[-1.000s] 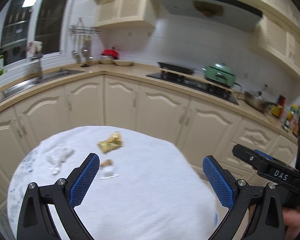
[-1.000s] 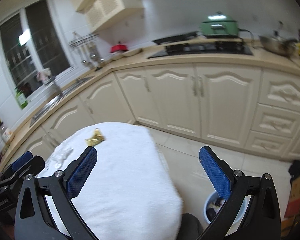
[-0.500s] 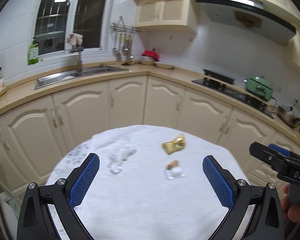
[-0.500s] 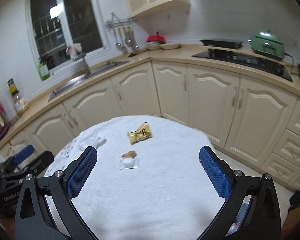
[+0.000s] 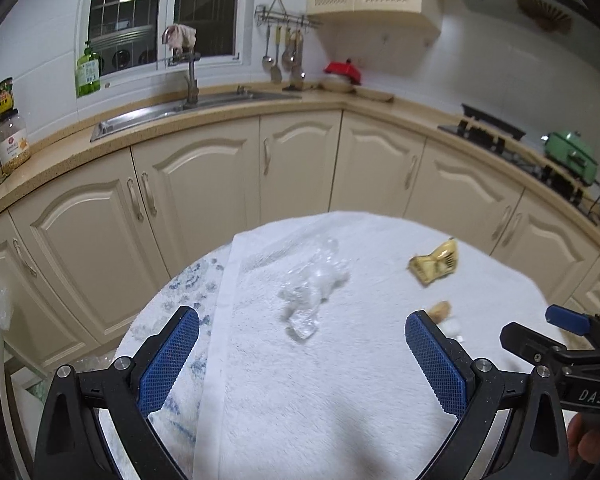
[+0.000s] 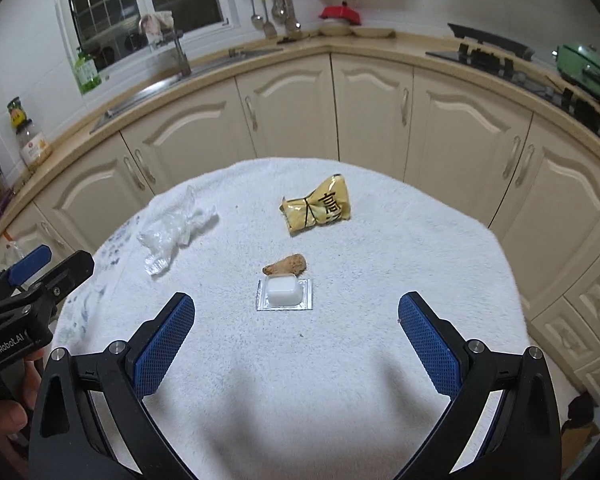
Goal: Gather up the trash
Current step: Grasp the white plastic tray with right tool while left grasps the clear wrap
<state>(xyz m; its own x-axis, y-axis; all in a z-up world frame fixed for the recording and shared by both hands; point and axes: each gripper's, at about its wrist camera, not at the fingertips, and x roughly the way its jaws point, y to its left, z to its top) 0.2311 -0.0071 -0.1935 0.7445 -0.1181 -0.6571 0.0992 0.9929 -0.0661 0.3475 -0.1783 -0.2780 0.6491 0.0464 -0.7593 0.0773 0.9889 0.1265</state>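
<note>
Left wrist view: left gripper [image 5: 300, 354] jaws spread wide, holding nothing, above the white towel [image 5: 340, 400] covering the round table [image 5: 188, 280]. Crumpled clear plastic wrap [image 5: 312, 292] lies on the towel ahead of the gap between the jaws, roughly centred, not touching either. Yellow snack wrapper [image 5: 436, 264] sits farther off to the right; brown food scrap [image 5: 440, 309] and a small white packet [image 5: 454, 326] lie just beyond the right jaw tip, partly hidden by it. Right gripper [image 5: 568, 344] body enters at the right edge. Versus 0.5 s ago: view swung left, so the plastic wrap moved from left of centre to near centre, and the wrapper and scrap shifted toward the right jaw. Right wrist view: right gripper [image 6: 296, 340] jaws also spread wide, empty. White packet [image 6: 285, 292] lies on the towel [image 6: 340, 380] straight ahead between the jaws, the scrap [image 6: 286, 264] touching its far edge, yellow wrapper [image 6: 318, 210] beyond, plastic wrap [image 6: 176, 228] off to the left. Left gripper [image 6: 32, 280] visible at the left edge. Versus 0.5 s ago: items appear larger and more centred; the view is closer in.
</note>
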